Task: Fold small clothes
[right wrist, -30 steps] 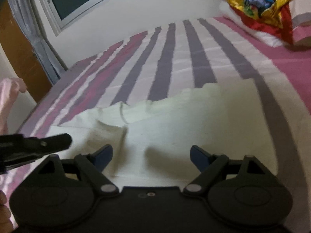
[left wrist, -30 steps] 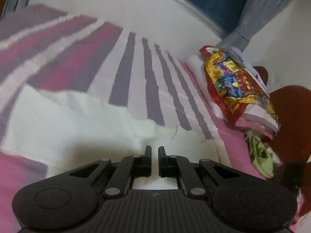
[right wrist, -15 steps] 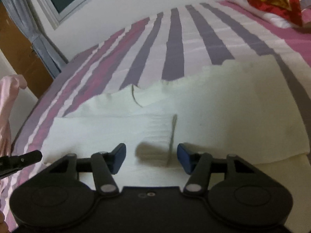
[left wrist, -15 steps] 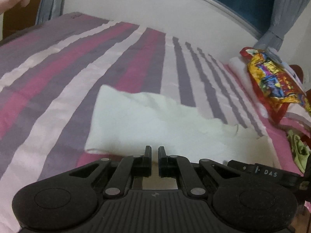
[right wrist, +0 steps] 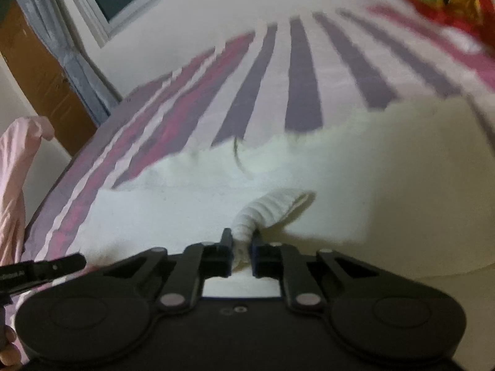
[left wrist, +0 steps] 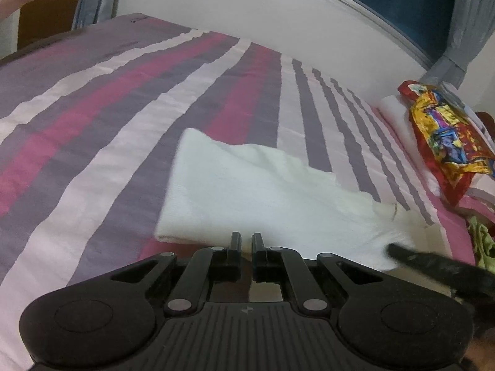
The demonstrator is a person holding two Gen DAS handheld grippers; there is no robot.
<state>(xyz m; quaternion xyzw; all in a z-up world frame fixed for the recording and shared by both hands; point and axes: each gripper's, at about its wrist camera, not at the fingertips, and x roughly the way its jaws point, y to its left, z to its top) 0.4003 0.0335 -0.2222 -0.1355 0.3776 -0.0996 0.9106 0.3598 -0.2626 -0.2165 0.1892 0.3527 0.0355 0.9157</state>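
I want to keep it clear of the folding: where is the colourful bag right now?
In the left wrist view the colourful bag lies at the right edge of the striped bed, below the window, beyond the white garment.

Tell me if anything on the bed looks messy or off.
The white garment's far edge is ragged and uneven, with a loose thread curling off it. A ribbed cuff is bunched up in the right gripper. Green cloth lies crumpled at the bed's right edge.

A striped bed (left wrist: 123, 130) bears a white garment (left wrist: 247, 198).
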